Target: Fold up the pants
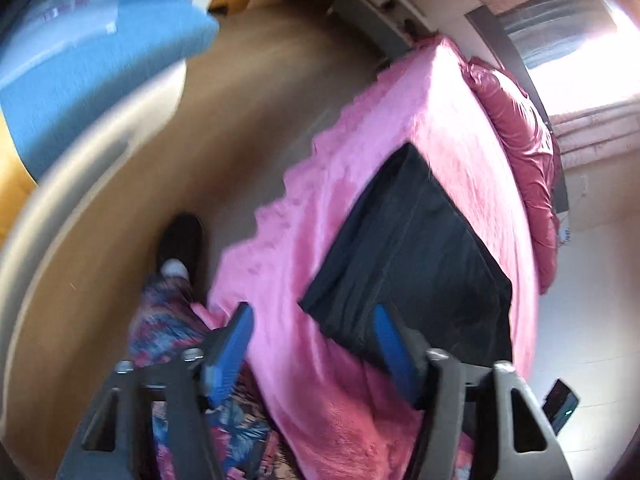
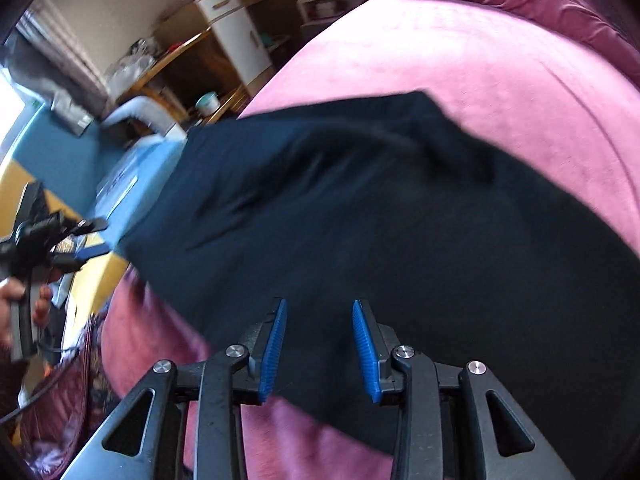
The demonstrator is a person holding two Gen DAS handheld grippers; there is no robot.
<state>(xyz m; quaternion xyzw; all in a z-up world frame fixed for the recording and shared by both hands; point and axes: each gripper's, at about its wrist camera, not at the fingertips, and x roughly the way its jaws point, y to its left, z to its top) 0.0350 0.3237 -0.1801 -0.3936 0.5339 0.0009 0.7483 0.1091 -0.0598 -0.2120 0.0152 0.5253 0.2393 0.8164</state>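
— Lying flat on the pink blanket [image 1: 460,128], the dark pants [image 1: 412,264] look folded into a compact block; what is left to be done?

— Nothing is held: the left gripper [image 1: 316,320] is parted, empty, off the near corner; the right gripper [image 2: 319,312] is parted above the cloth, nothing pinched. Likely, edges should be squared and the top pressed smooth before another fold is taken

A bed [image 1: 460,128] is covered by a pink blanket [image 2: 460,64]. A white cupboard [image 2: 240,36] and a wooden desk [image 2: 176,56] are seen behind; a blue mat [image 1: 92,52] lies opposite.
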